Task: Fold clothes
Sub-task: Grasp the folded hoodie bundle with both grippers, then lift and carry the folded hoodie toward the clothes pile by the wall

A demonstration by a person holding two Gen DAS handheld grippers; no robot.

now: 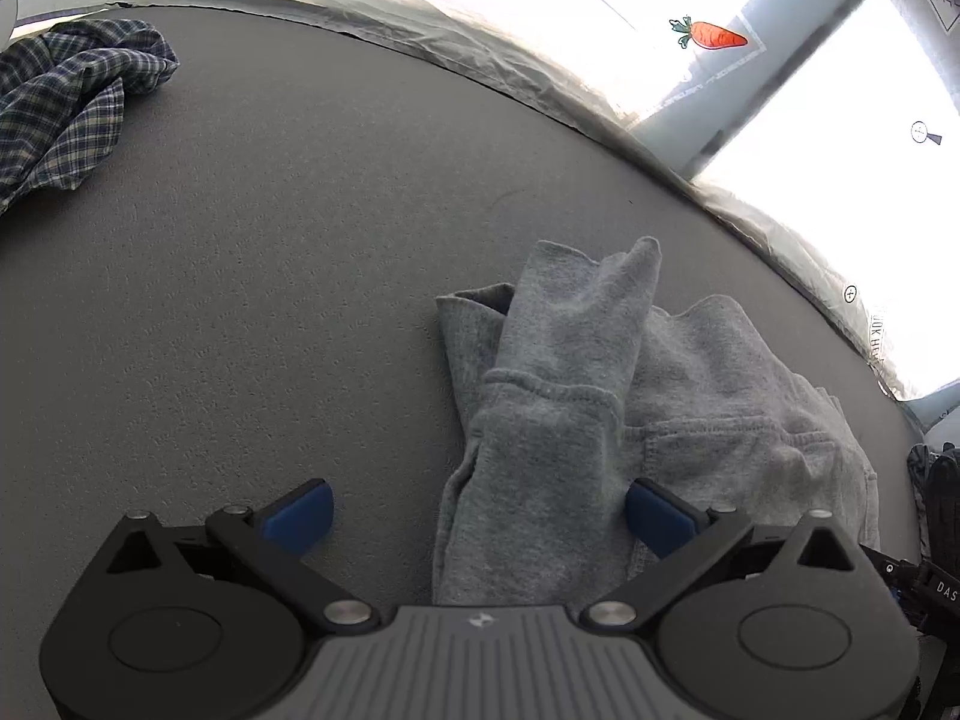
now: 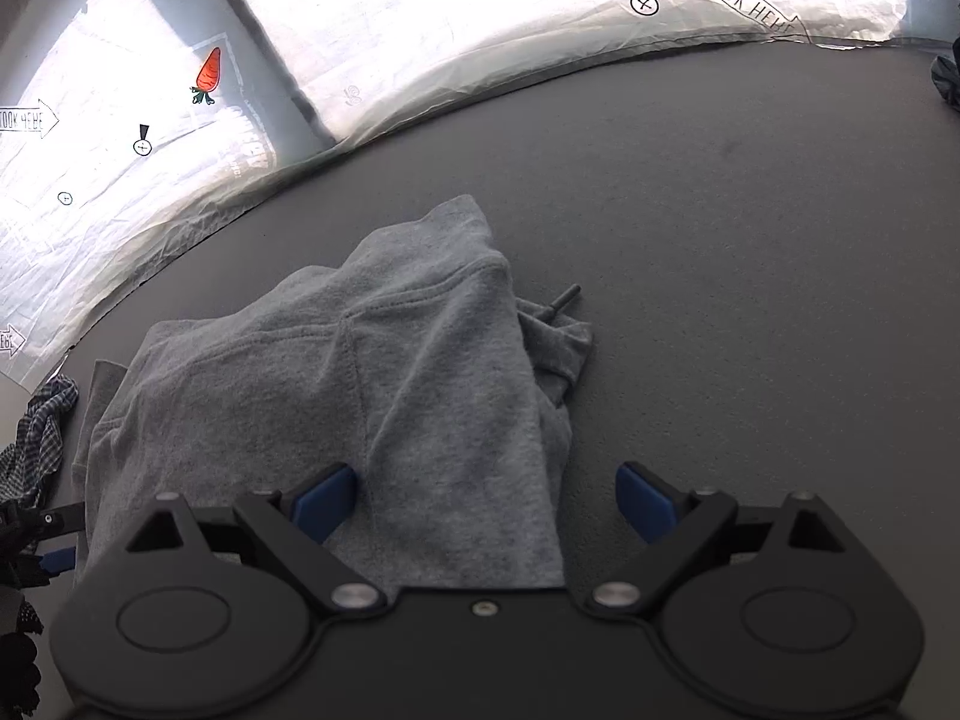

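A crumpled grey sweat garment (image 1: 570,396) lies on the dark grey table (image 1: 240,300), bunched with a hemmed leg or sleeve on top. My left gripper (image 1: 480,519) is open, its blue pads (image 1: 300,513) spread wide either side of the garment's near end. In the right wrist view the same grey garment (image 2: 360,396) lies in a heap with a dark drawstring tip (image 2: 564,300) poking out. My right gripper (image 2: 486,501) is open, straddling the garment's near right edge; its left pad (image 2: 324,504) rests over the cloth.
A blue plaid shirt (image 1: 72,102) lies crumpled at the table's far left; its edge (image 2: 42,432) shows in the right wrist view. A white sheet with carrot stickers (image 1: 714,36) and "look here" marks rims the table. Bare table surface (image 2: 750,300) extends right.
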